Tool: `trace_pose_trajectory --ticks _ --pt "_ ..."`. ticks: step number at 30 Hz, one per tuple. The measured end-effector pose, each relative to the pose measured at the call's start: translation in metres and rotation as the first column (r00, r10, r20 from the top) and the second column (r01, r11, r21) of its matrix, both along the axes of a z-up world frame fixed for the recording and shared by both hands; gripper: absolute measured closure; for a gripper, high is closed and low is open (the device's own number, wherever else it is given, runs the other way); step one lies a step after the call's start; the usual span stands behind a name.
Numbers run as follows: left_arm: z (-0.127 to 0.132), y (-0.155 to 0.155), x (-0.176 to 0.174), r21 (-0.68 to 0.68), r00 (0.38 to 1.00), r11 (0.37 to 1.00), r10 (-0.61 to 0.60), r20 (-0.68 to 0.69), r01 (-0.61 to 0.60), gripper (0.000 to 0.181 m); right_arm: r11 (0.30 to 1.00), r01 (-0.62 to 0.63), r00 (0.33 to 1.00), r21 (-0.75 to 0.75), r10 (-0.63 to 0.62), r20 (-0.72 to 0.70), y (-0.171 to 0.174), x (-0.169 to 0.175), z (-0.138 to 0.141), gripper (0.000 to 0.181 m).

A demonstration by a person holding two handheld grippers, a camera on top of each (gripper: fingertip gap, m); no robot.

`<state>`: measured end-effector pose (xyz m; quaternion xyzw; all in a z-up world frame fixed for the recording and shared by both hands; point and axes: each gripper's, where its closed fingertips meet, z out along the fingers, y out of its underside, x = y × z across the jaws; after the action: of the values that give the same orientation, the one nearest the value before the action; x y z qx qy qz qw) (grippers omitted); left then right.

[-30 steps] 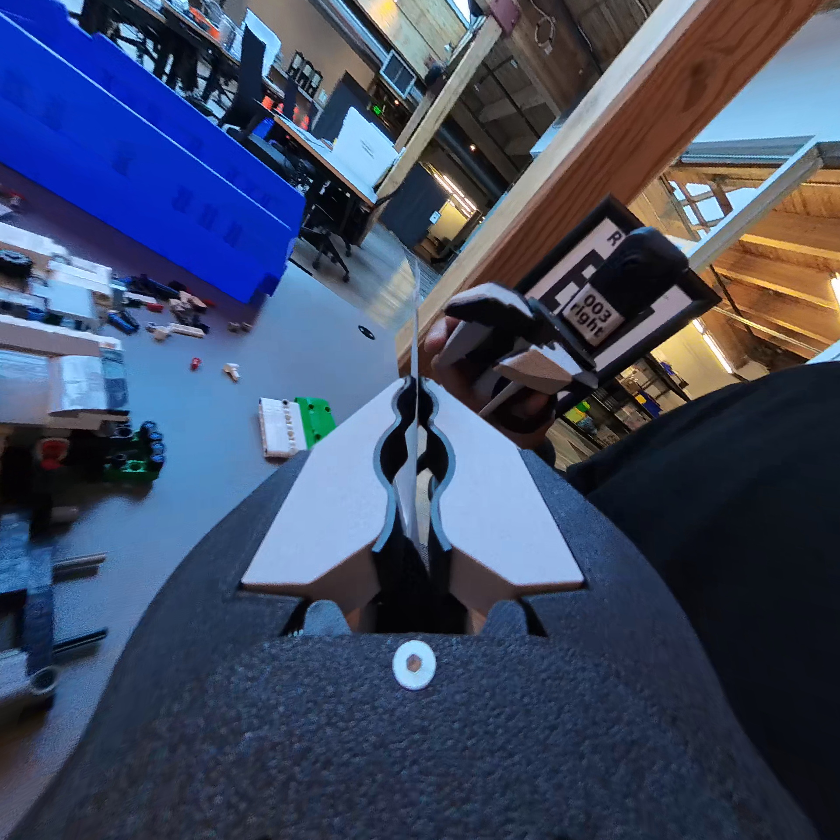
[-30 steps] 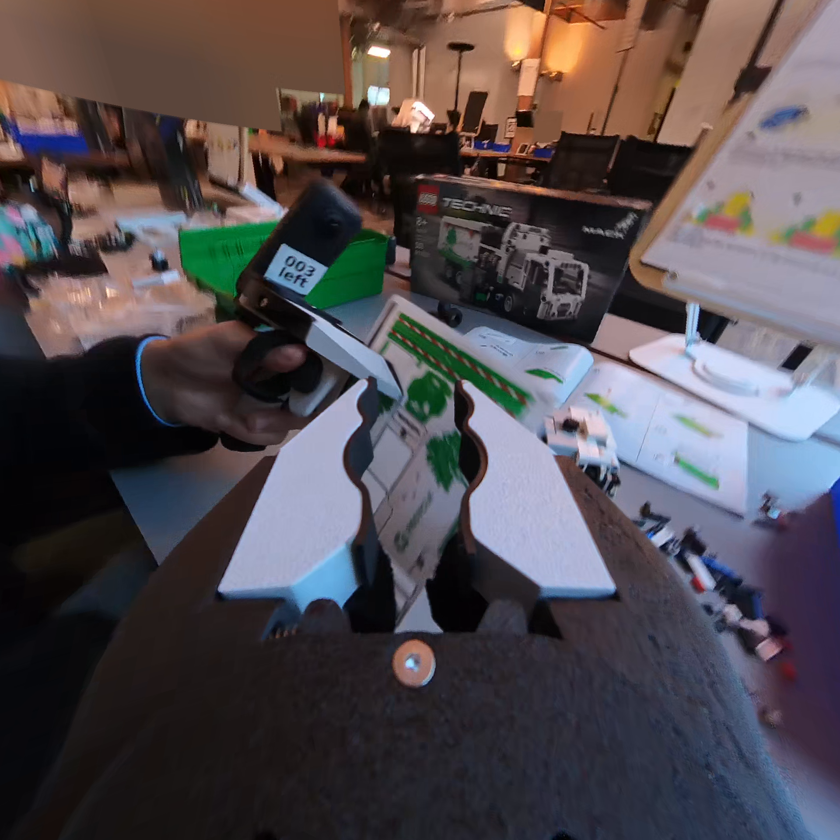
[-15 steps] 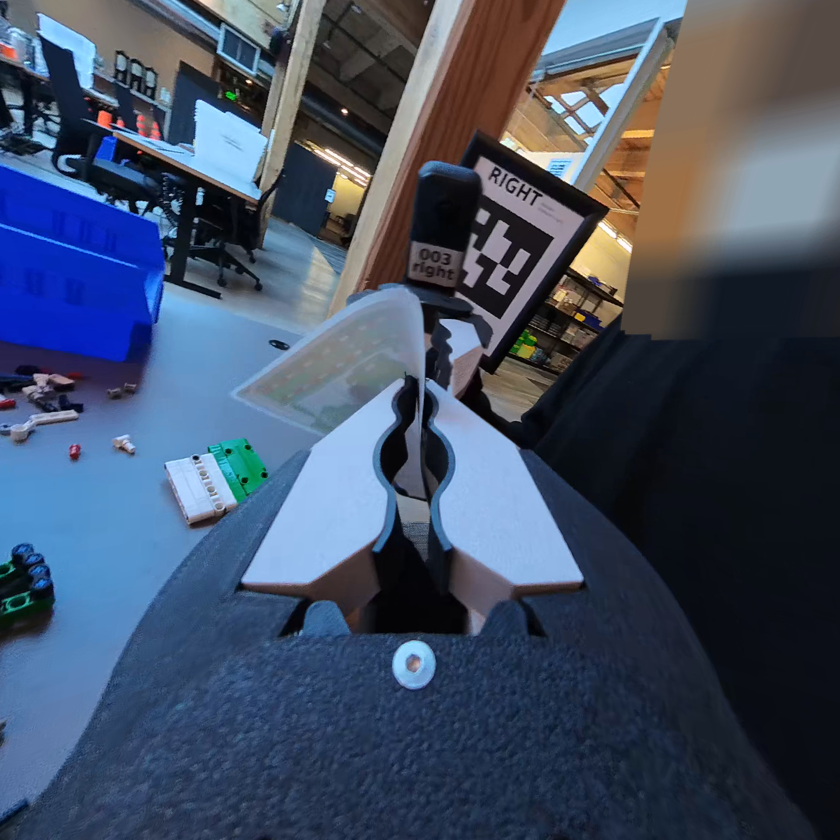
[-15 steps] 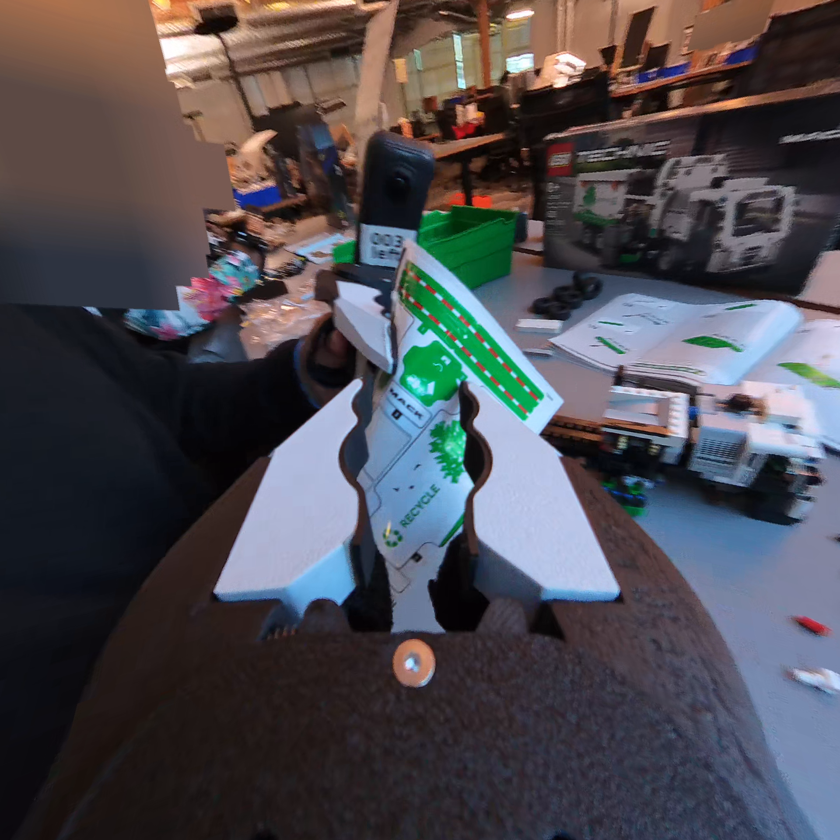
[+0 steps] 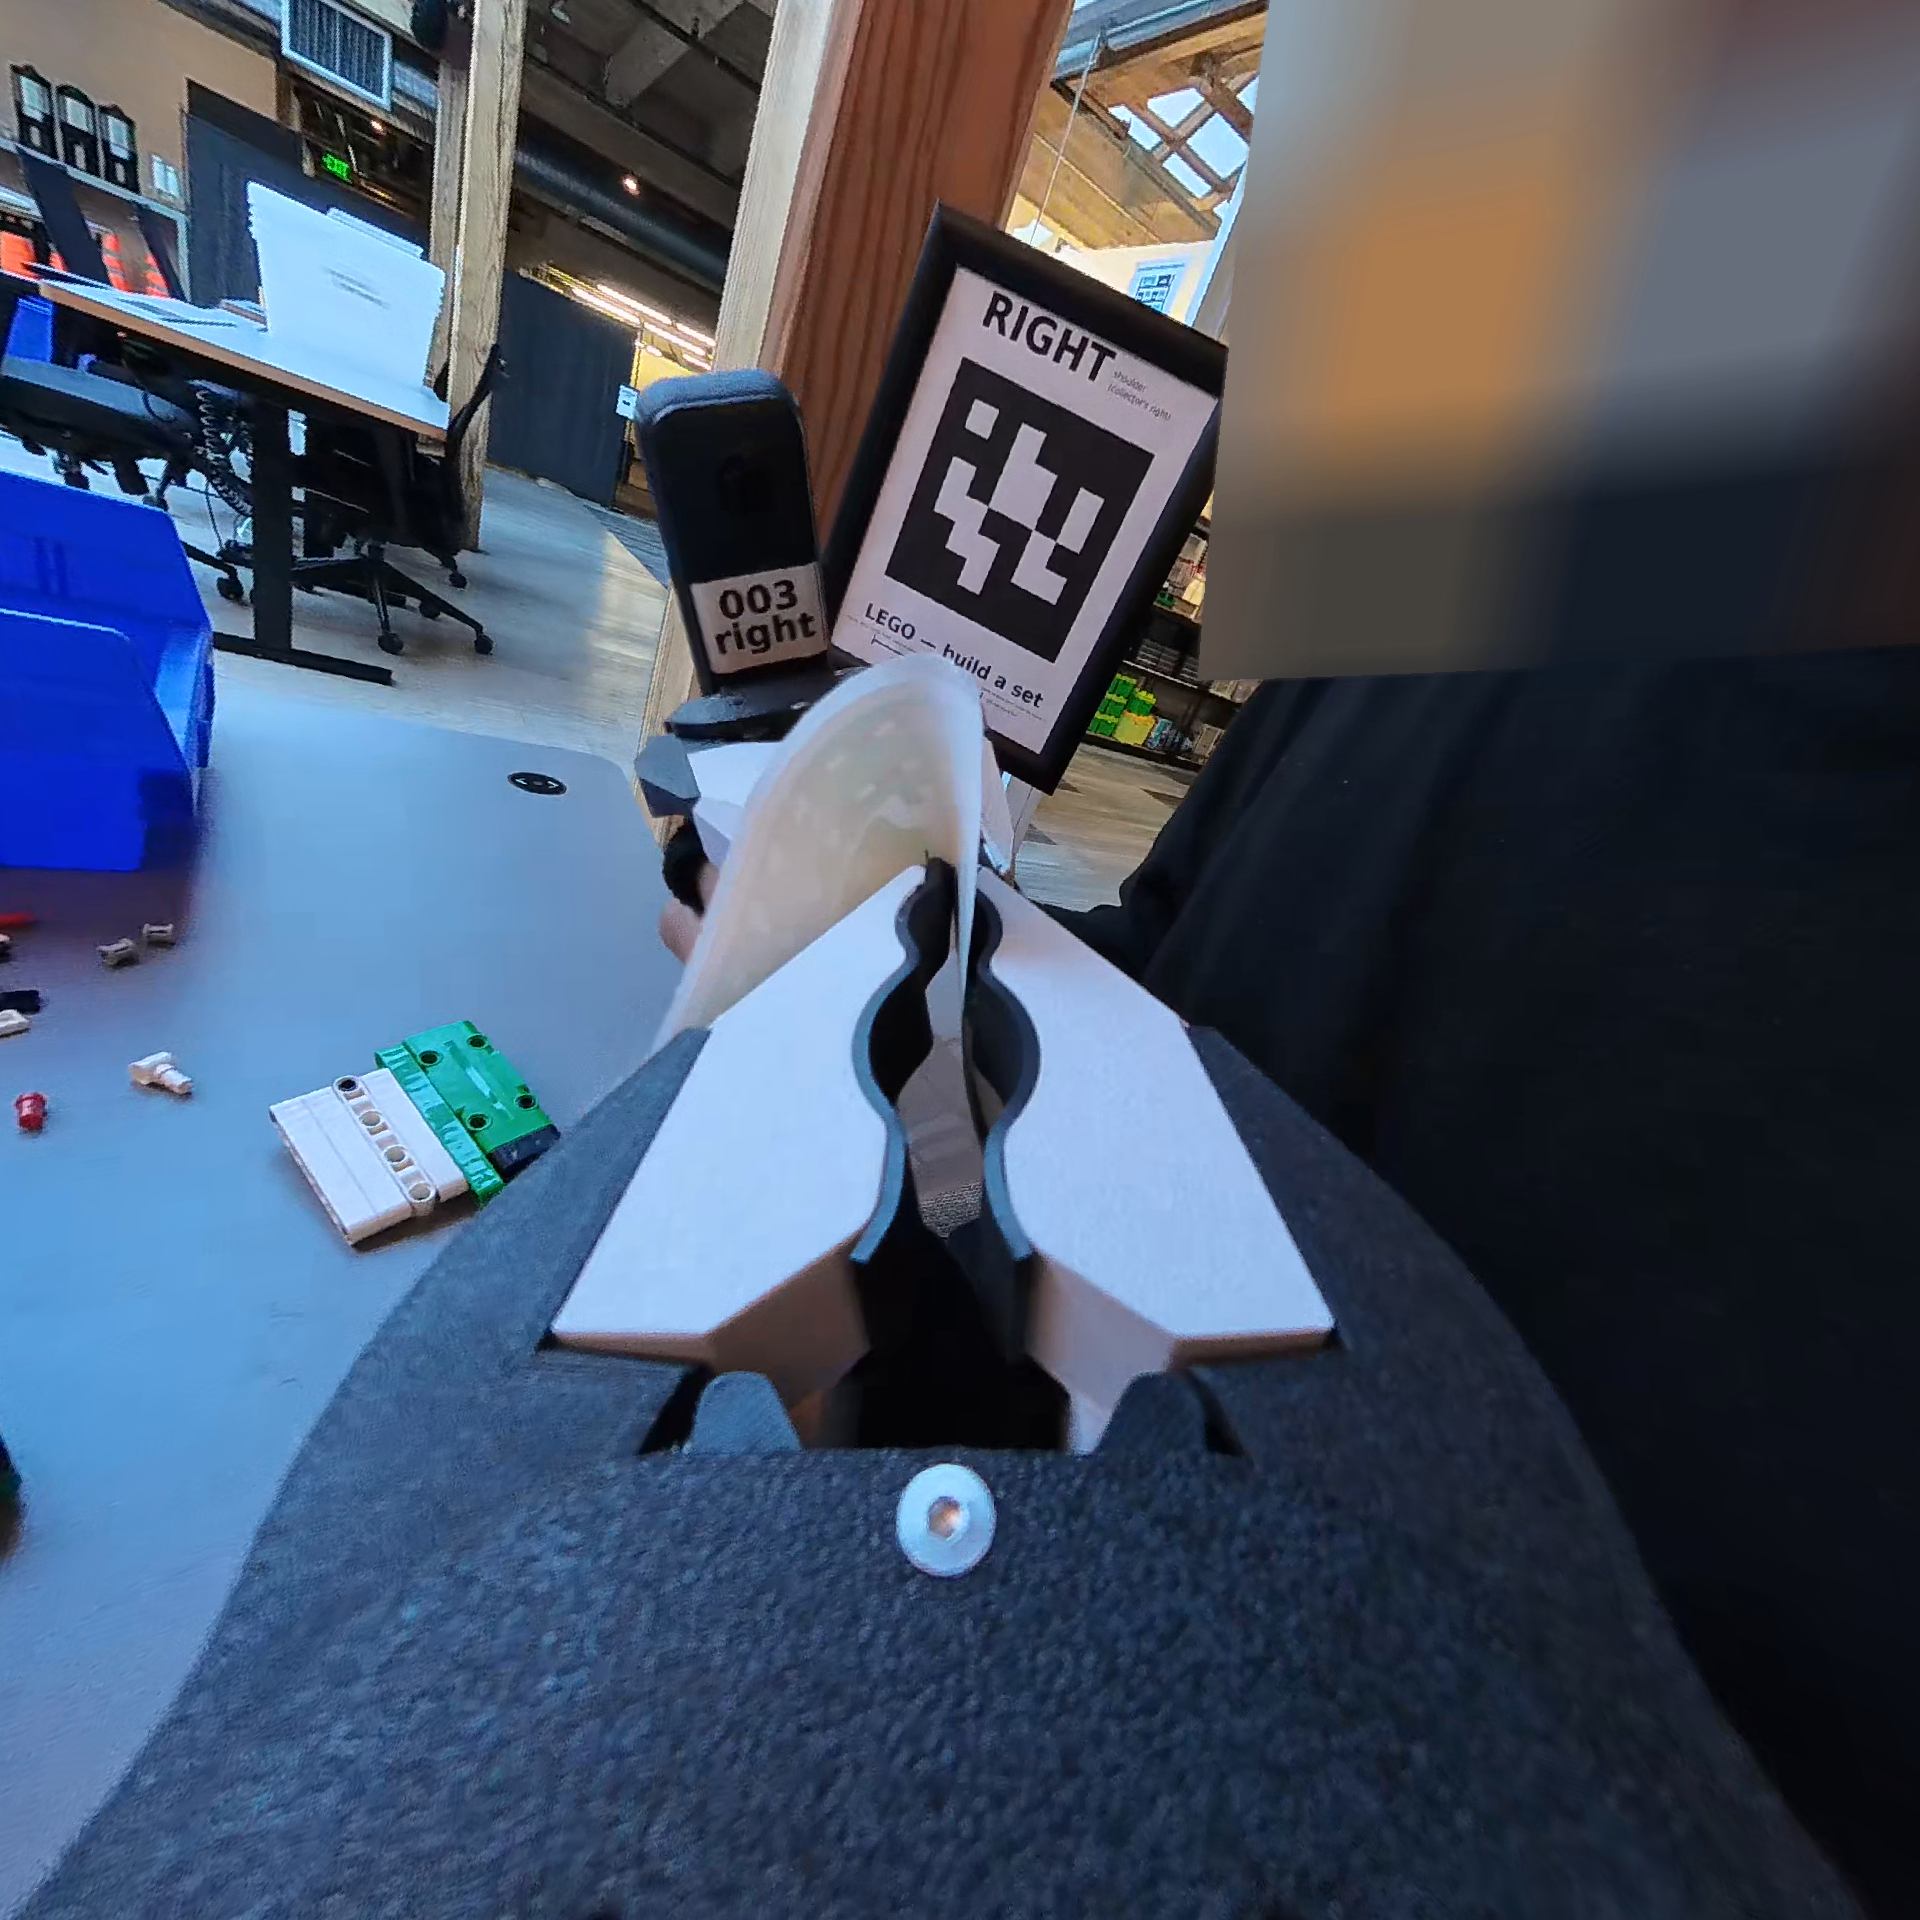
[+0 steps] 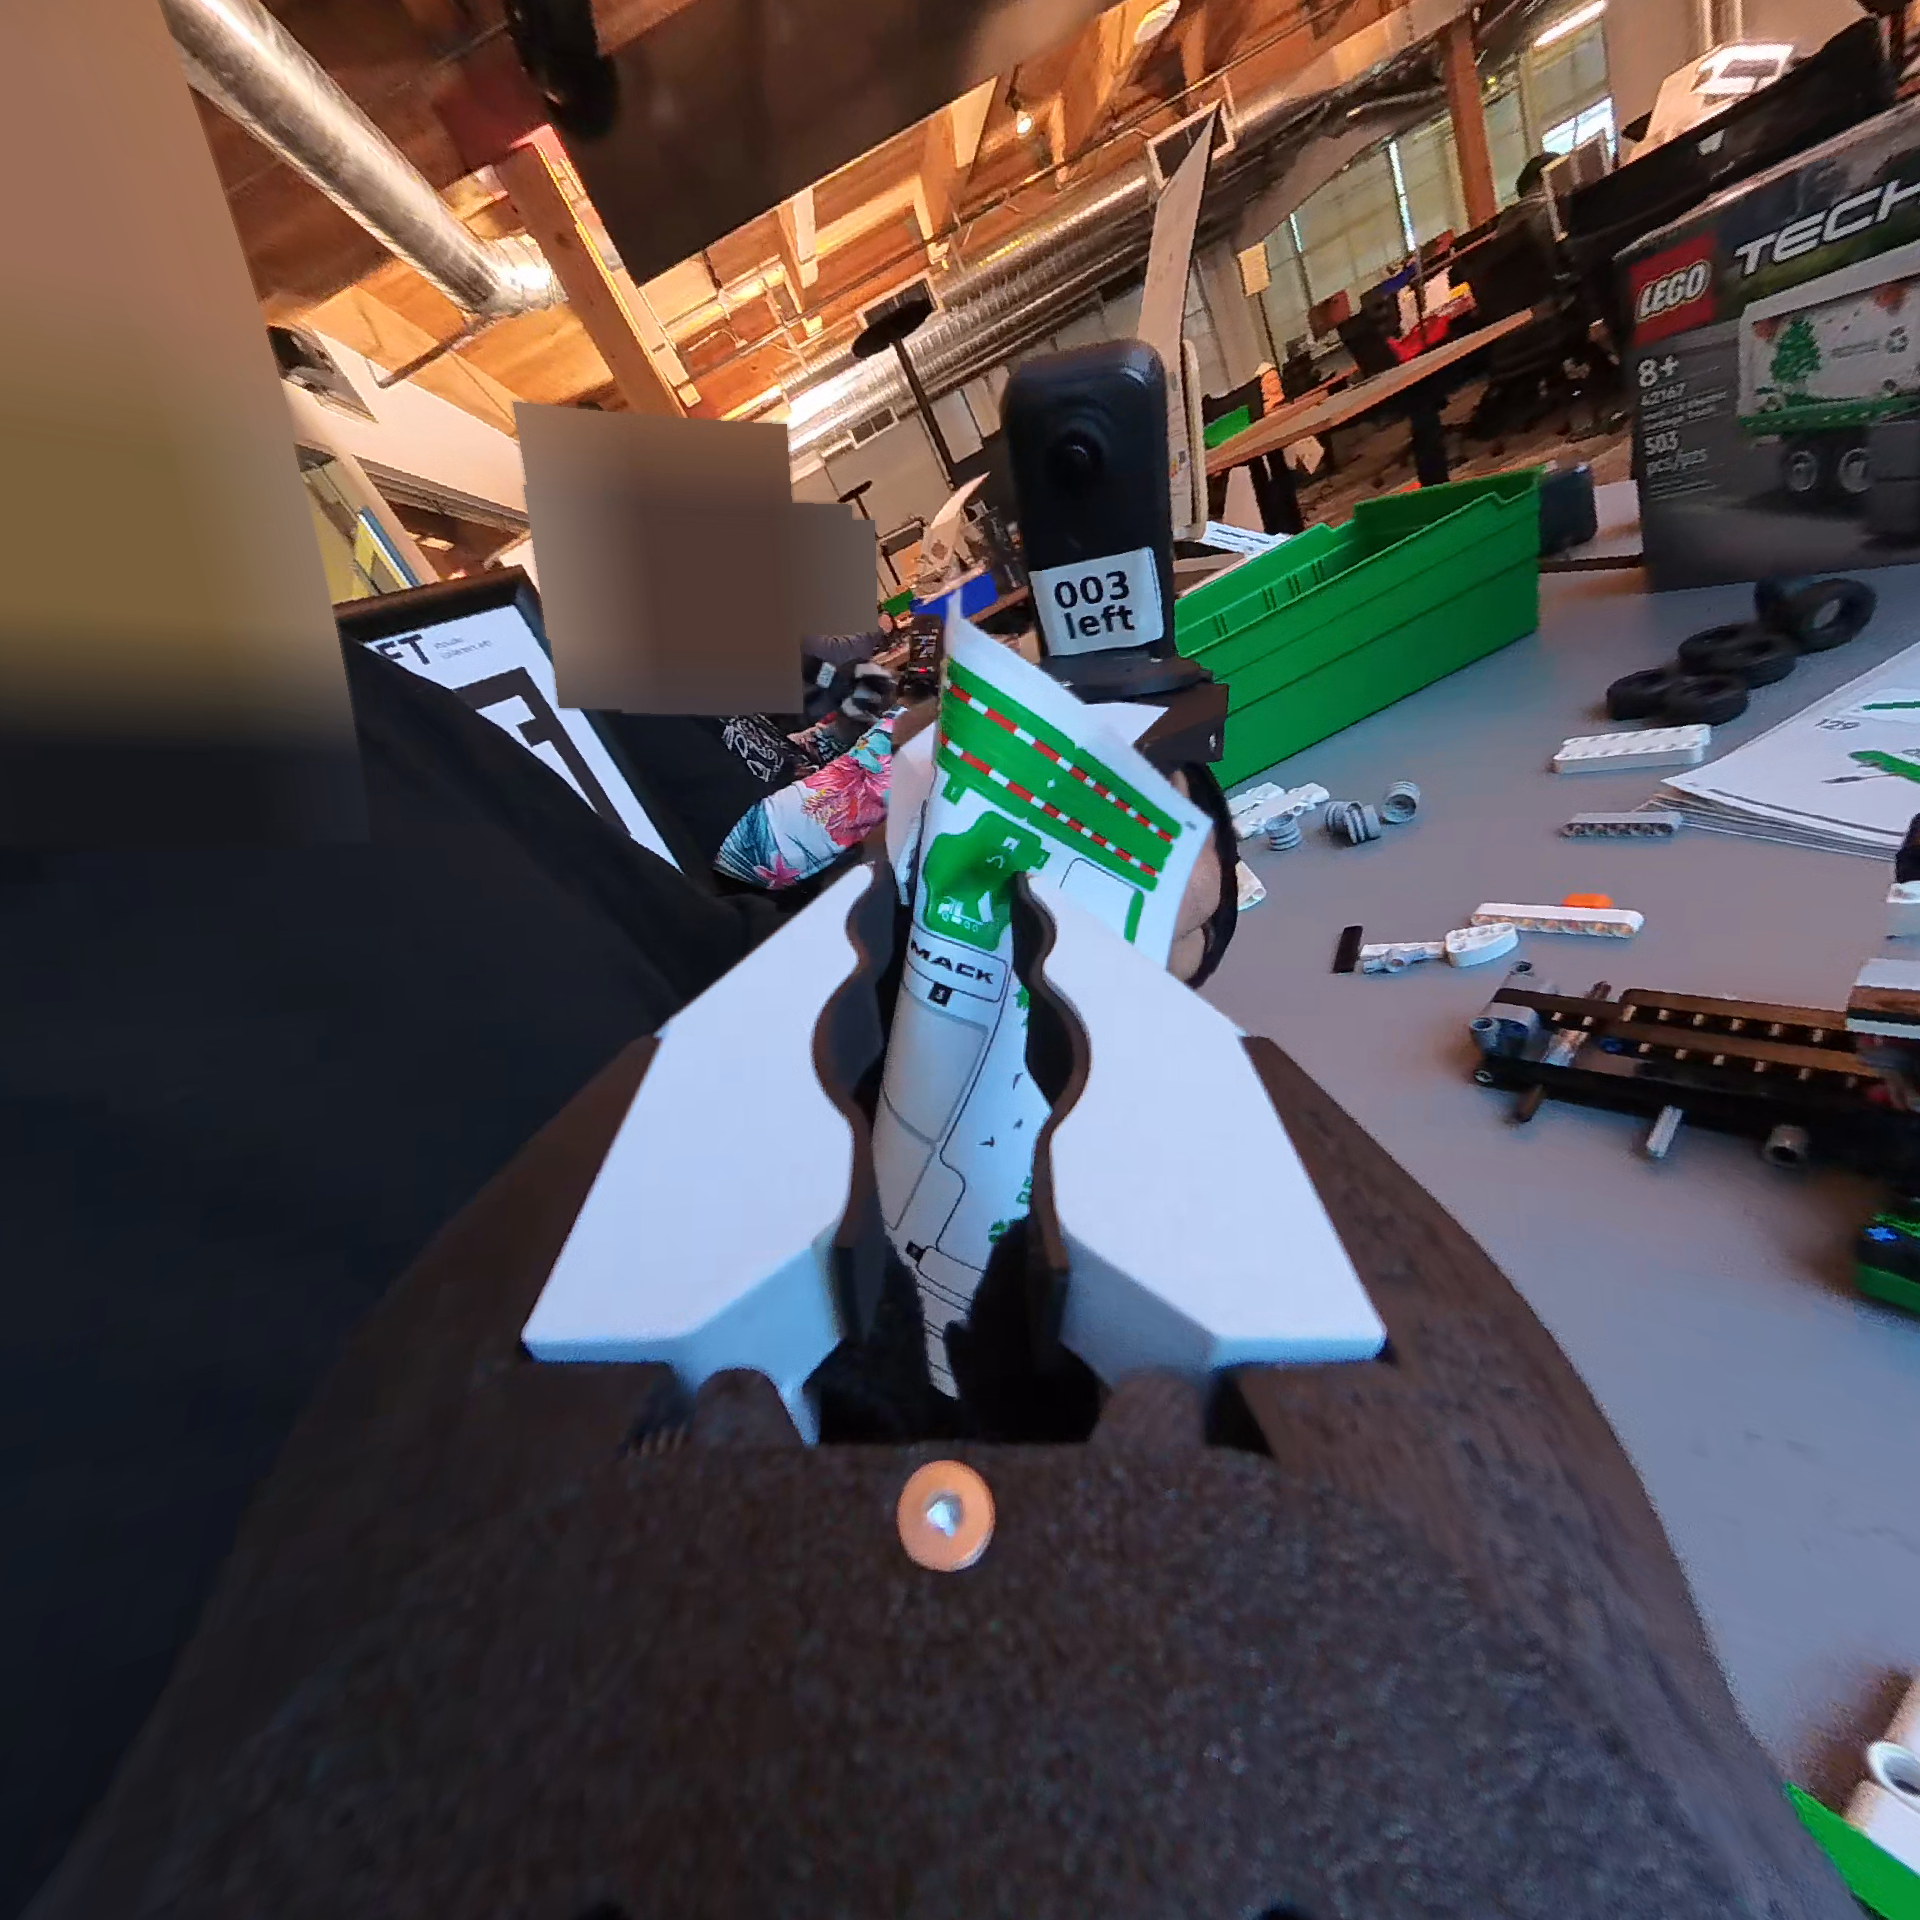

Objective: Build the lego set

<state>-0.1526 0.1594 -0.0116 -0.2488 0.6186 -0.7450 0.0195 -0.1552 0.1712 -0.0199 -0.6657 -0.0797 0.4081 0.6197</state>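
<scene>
A sticker sheet (image 6: 997, 821) with green and red stripes stands upright between both grippers, above the grey table (image 6: 1455, 1195). My right gripper (image 6: 951, 883) is shut on the sheet's lower part, which curls between its jaws. My left gripper (image 5: 951, 894) is shut on the sheet's far edge; the sheet's plain back (image 5: 852, 821) bows to the left. The two grippers face each other closely. The left gripper's camera post (image 6: 1091, 520) rises behind the sheet, and the right gripper's camera post (image 5: 727, 499) shows in the left wrist view. A partly built truck chassis (image 6: 1683, 1049) lies on the table to the right.
A green and white panel piece (image 5: 416, 1122), small loose pins and a blue bin (image 5: 94, 707) lie to the left. A green bin (image 6: 1371, 603), black tyres (image 6: 1745, 655), the set's box (image 6: 1787, 353) and an instruction booklet (image 6: 1808, 779) lie to the right. A framed marker sign (image 5: 1029, 520) stands behind. The person's dark sleeve is close by.
Both grippers have swung round and tilted up with the sheet between them. The sheet now bows more, and the grippers stand closer together.
</scene>
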Motion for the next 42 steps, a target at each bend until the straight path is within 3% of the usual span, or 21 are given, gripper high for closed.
trace_pose_trajectory --ticks 7,23,42 --pt "0.003 -0.002 -0.003 -0.023 1.0 0.999 -0.026 0.003 0.026 0.181 0.998 -0.055 0.997 0.022 0.056 -0.05 -0.003 -0.003 0.005 0.166" --pt "-0.001 -0.002 -0.001 0.026 1.0 1.0 0.003 0.008 -0.003 0.181 0.999 -0.044 0.995 0.029 0.046 -0.084 -0.002 0.006 0.009 0.173" --pt "-0.019 0.024 0.024 0.054 0.975 0.979 0.199 -0.094 -0.194 0.181 0.993 0.12 0.987 -0.011 -0.121 -0.106 0.007 0.04 0.0 0.181"
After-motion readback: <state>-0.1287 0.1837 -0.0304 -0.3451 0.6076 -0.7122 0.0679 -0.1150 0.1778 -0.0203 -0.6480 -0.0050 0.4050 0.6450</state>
